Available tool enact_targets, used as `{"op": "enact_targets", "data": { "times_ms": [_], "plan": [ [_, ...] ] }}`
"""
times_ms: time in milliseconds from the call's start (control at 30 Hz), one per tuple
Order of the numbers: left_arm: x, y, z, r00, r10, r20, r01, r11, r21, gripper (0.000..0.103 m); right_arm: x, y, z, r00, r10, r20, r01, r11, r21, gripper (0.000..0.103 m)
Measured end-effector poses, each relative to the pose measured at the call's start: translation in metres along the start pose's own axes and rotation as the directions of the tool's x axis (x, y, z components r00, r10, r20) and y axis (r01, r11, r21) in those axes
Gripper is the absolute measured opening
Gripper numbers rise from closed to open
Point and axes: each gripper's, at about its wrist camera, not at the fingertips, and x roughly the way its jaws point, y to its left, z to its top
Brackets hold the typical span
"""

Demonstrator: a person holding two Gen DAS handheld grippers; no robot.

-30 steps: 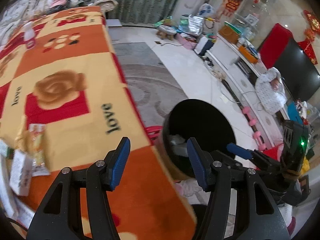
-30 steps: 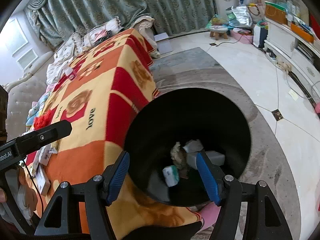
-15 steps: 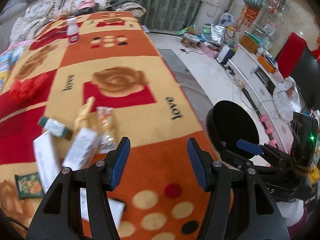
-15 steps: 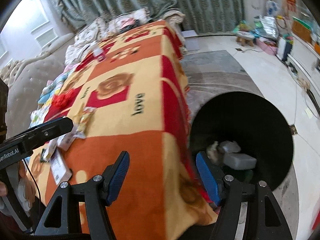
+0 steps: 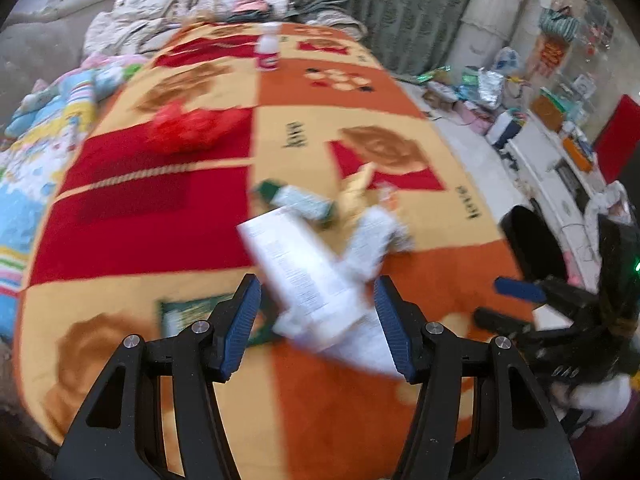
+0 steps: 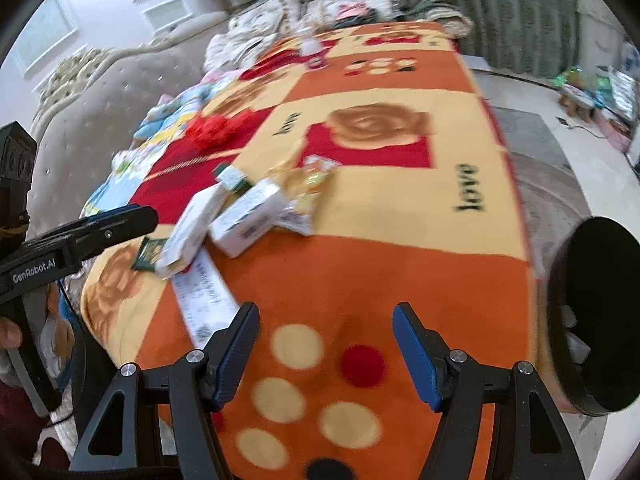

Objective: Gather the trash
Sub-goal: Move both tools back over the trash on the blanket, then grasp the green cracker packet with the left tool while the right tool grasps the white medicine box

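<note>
We see our right gripper point(image 6: 325, 342) with jaws apart and nothing between them, over the orange patterned blanket point(image 6: 384, 264). A white paper strip point(image 6: 204, 300) lies just left of it, near a blurred pile of boxes and wrappers point(image 6: 248, 208). The black trash bin point(image 6: 596, 316) stands at right; the left gripper point(image 6: 120, 220) enters from the left

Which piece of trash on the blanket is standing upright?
Only the small white bottle with the pink label at the blanket's far end stands upright; the boxes, wrappers and paper slip all lie flat.
</note>
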Motion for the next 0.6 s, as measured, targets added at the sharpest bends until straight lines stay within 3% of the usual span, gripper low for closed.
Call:
{"op": "enact_targets", "data": {
  "times_ms": [167, 433, 600],
  "plan": [
    [0.007, 0.033, -0.033, 0.985, 0.165, -0.044, -0.161, 0.983, 0.088, 0.058, 0.014, 0.03, 0.001, 0.999, 0.02, -0.031, -0.022, 0.998, -0.064, 0.067],
    [0.049, 0.037, -0.036, 0.972, 0.227, -0.065, -0.211, 0.959, 0.187, 0.058, 0.033, 0.051, 0.005, 0.996, 0.03, -0.081, -0.038, 0.994, -0.102, 0.067],
    [0.068, 0.051, -0.011, 0.974, 0.216, -0.063, -0.207, 0.971, 0.121, 0.058, 0.038, 0.061, 0.002, 0.994, 0.018, -0.105, -0.031, 0.991, -0.129, 0.067]
  ]
}}
